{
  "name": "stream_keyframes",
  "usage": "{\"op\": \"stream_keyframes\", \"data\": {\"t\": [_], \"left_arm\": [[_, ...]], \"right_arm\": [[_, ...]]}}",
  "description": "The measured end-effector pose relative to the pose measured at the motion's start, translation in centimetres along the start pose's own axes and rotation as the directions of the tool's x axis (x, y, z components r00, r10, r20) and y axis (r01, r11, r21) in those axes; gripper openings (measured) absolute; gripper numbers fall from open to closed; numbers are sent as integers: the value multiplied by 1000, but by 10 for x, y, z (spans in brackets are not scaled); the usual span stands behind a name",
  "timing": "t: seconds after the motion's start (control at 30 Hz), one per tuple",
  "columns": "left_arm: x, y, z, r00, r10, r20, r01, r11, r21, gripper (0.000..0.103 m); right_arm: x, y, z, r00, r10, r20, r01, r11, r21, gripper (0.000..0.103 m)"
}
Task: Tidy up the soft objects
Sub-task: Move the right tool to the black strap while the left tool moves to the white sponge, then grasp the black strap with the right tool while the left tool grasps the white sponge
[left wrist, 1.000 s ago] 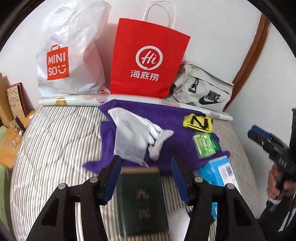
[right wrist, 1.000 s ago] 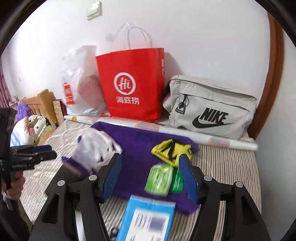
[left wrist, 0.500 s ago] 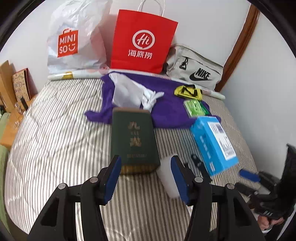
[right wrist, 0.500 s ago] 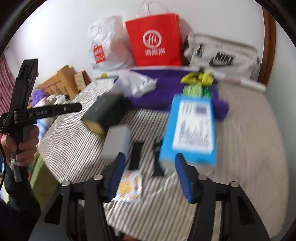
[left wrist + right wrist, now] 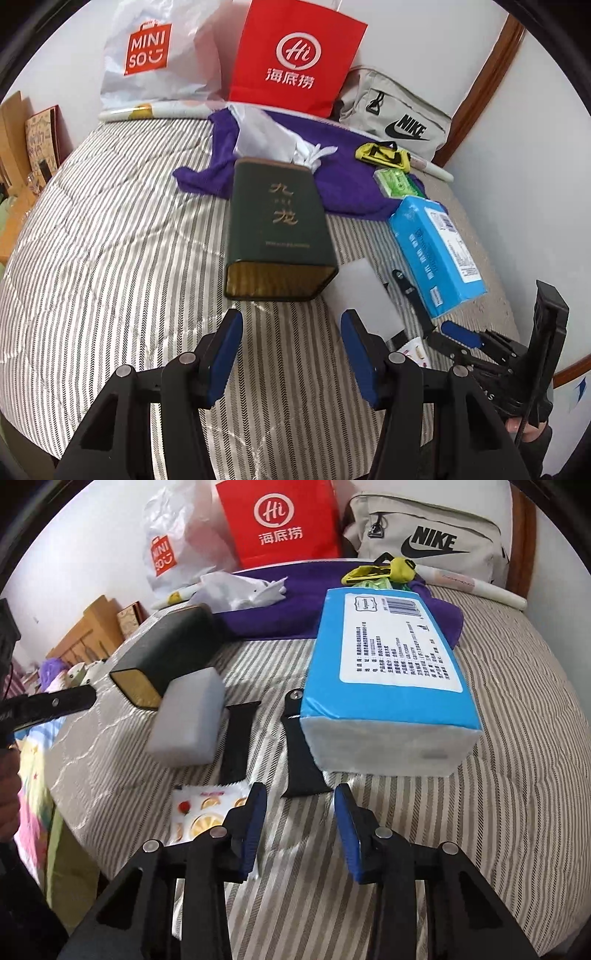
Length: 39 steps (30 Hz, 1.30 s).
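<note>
On the striped bed lie a purple towel (image 5: pixel 343 177), a white plastic bag (image 5: pixel 266 136), a yellow pouch (image 5: pixel 382 155), a green packet (image 5: pixel 397 182), a blue tissue pack (image 5: pixel 436 251), a white sponge block (image 5: pixel 364 295) and a dark green tin (image 5: pixel 277 229). My left gripper (image 5: pixel 291 325) is open and empty, just in front of the tin. My right gripper (image 5: pixel 299 797) is open and empty, near the tissue pack (image 5: pixel 391 672), a black strap piece (image 5: pixel 301 760) and the sponge (image 5: pixel 188 716).
A red paper bag (image 5: pixel 295 59), a white Miniso bag (image 5: pixel 155 55) and a grey Nike bag (image 5: pixel 399 118) stand against the wall. A fruit-print sachet (image 5: pixel 203 812) lies near the bed's front edge. Wooden furniture (image 5: pixel 92 627) stands left of the bed.
Both grippers have pulled back toward the bed's near edge, so more of the bed and objects show. Both stay open and empty.
</note>
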<state>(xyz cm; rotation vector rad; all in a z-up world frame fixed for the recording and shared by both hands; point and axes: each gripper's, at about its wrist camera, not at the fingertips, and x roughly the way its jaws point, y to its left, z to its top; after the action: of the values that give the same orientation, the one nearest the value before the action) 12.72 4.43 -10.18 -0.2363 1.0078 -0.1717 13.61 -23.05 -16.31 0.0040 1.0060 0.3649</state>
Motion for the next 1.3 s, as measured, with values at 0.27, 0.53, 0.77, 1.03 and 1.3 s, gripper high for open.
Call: {"op": "stream_keyframes", "data": {"t": [0.27, 0.53, 0.77, 1.03, 1.3], "left_arm": [[10, 5, 0, 1000, 2, -25, -2, 1000, -13, 53], [6, 3, -6, 1000, 4, -27, -5, 1000, -13, 53], [0, 2, -9, 1000, -3, -16, 3, 1000, -10, 53], [0, -3, -13, 1000, -9, -24, 9, 1000, -6, 53], [3, -6, -13, 999, 5, -36, -5, 1000, 1, 53]], "right_arm": [[11, 15, -3, 993, -112, 46, 115, 992, -59, 39], [2, 9, -10, 997, -76, 23, 77, 995, -58, 32], [-28, 1, -29, 998, -55, 6, 55, 997, -49, 32], [-37, -17, -52, 998, -33, -59, 31, 999, -30, 33], [-19, -11, -38, 1000, -24, -8, 23, 997, -69, 37]]}}
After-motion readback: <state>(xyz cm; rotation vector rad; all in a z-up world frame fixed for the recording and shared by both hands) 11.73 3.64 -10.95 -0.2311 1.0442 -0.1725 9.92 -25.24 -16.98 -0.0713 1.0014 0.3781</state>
